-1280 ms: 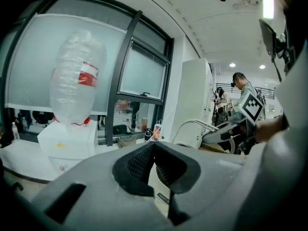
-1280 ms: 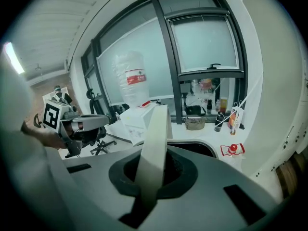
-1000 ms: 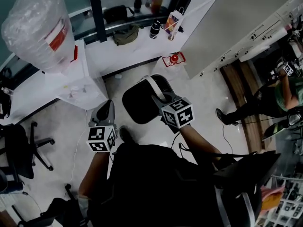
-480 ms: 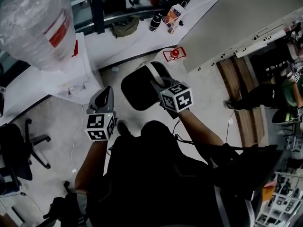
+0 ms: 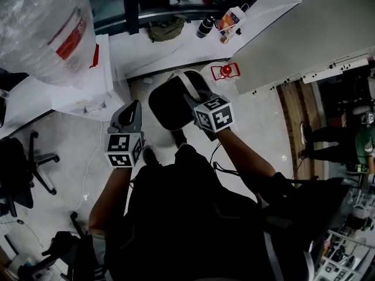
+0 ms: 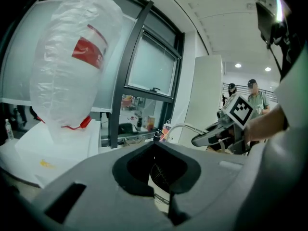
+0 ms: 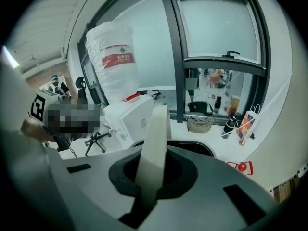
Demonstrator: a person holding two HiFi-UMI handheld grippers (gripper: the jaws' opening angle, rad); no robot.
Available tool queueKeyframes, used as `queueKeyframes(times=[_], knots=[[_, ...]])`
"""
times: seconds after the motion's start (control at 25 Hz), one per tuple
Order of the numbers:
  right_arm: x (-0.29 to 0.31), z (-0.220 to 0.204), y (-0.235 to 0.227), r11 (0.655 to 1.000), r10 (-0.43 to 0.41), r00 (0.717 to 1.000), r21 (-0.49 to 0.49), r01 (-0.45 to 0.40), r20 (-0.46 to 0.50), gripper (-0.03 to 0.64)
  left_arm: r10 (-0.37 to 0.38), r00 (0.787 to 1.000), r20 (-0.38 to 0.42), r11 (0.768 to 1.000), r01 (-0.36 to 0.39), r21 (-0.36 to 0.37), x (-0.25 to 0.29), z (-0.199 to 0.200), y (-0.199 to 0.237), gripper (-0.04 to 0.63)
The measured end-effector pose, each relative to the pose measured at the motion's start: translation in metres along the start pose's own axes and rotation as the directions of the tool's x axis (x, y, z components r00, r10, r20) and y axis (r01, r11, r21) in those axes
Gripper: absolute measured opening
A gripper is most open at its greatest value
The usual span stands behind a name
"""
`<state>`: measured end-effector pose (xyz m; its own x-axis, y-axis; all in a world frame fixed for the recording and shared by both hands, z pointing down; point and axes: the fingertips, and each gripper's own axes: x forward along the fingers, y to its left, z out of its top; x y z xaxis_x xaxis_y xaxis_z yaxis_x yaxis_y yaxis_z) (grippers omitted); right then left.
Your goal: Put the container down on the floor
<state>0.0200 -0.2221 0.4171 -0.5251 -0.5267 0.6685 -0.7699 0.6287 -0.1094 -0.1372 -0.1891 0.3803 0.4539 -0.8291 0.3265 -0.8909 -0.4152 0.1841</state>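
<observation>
And the container (image 5: 167, 104) has moved forward since a second ago. It is now closer to the white ledge (image 5: 176, 48) and the small red item (image 5: 225, 71) on the floor (image 5: 76, 151), and both grippers have gone along with it.

The right gripper (image 5: 193, 100) has its claw pinched tight on the container's white handle (image 5: 188, 85). In the right gripper view that handle (image 7: 155, 148) rises straight up through the slot between the jaws, with the dark rim (image 7: 197, 147) just behind it. The black container hangs from the handle over the pale floor, between the dispenser (image 5: 88, 89) and the red item. From above I cannot tell whether its base has touched down.

The left gripper (image 5: 135, 106) is off to the side, beside the container but apart from it. Its claw is pressed together on nothing and points toward the dispenser and its big water bottle (image 5: 47, 28).
</observation>
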Motion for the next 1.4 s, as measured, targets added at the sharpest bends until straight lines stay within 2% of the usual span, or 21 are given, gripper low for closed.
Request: queueKeyframes(times=[0.24, 0.36, 0.68, 0.88, 1.24, 1.4], knots=[[0.038, 0.003, -0.031, 0.996, 0.072, 0.996, -0.051, -0.074, -0.048, 0.011, 0.08, 0.995, -0.063, 0.997, -0.079, 0.026, 0.038, -0.005, 0.005, 0.006], [0.061, 0.002, -0.045, 0.992, 0.101, 0.992, -0.067, -0.106, -0.073, 0.011, 0.106, 0.991, -0.086, 0.994, -0.106, 0.004, 0.057, -0.01, 0.01, 0.006], [0.131, -0.011, -0.078, 0.985, 0.143, 0.981, -0.083, -0.154, -0.132, 0.011, 0.147, 0.979, -0.144, 0.988, -0.152, -0.028, 0.102, -0.039, 0.024, 0.006], [0.179, -0.02, -0.089, 0.98, 0.139, 0.976, -0.119, -0.159, -0.167, 0.011, 0.16, 0.972, -0.174, 0.985, -0.168, -0.037, 0.129, -0.058, 0.044, 0.006], [0.249, -0.074, -0.104, 0.97, 0.163, 0.948, -0.133, -0.205, -0.272, 0.009, 0.207, 0.949, -0.238, 0.971, -0.229, -0.069, 0.16, -0.106, 0.06, 0.006], [0.28, -0.099, -0.108, 0.967, 0.167, 0.936, -0.134, -0.217, -0.308, 0.011, 0.22, 0.94, -0.261, 0.97, -0.24, -0.047, 0.173, -0.127, 0.068, 0.006]])
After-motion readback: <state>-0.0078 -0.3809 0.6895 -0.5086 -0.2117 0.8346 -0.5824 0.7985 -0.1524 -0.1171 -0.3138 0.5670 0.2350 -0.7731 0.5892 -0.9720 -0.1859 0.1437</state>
